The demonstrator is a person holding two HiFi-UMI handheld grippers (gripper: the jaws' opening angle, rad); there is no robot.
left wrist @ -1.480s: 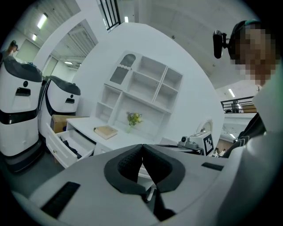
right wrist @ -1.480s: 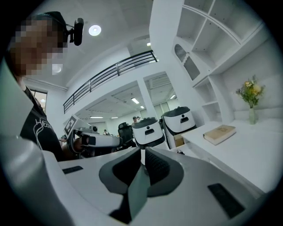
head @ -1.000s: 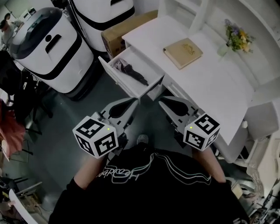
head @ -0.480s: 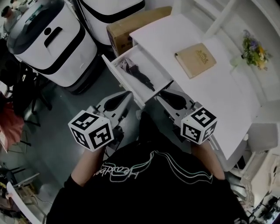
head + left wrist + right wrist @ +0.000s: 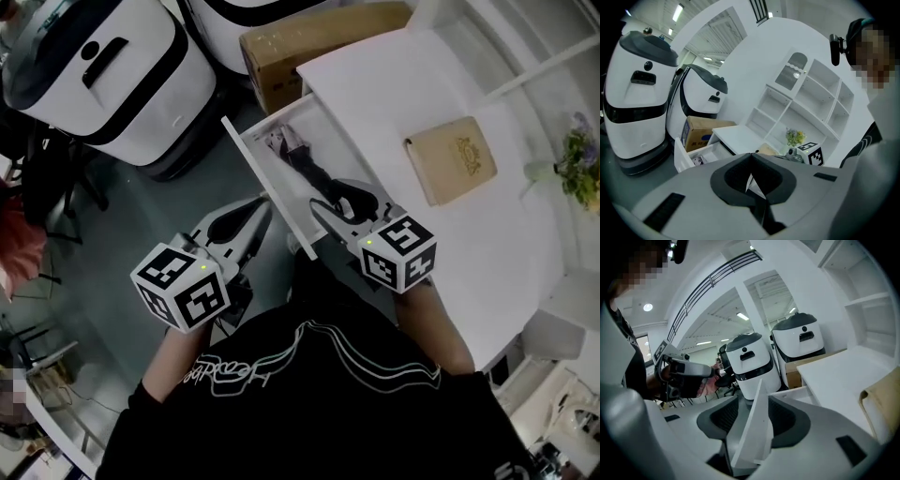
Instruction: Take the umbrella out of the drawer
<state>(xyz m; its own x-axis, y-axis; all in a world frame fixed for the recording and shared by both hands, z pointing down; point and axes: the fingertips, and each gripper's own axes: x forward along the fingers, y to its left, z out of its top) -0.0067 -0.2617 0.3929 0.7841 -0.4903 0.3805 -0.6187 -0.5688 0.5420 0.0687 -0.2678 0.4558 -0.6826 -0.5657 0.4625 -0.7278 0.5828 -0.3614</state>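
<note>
The umbrella (image 5: 306, 167) lies dark in the open drawer (image 5: 269, 187). The right gripper (image 5: 754, 401) has just been opening its jaws; they stand apart at the near end of the drawer, with the drawer's thin front panel between them, and the pads do not seem to press on it. The left gripper (image 5: 751, 155) is outside the drawer, just beside that panel, its jaws closed together and holding nothing

no wording can be read for certain. white script runs across the black shirt (image 5: 309, 412), upside down and unclear. the cardboard box (image 5: 705, 131) carries a blue label, too small; the book (image 5: 461, 159) a faint emblem.
</note>
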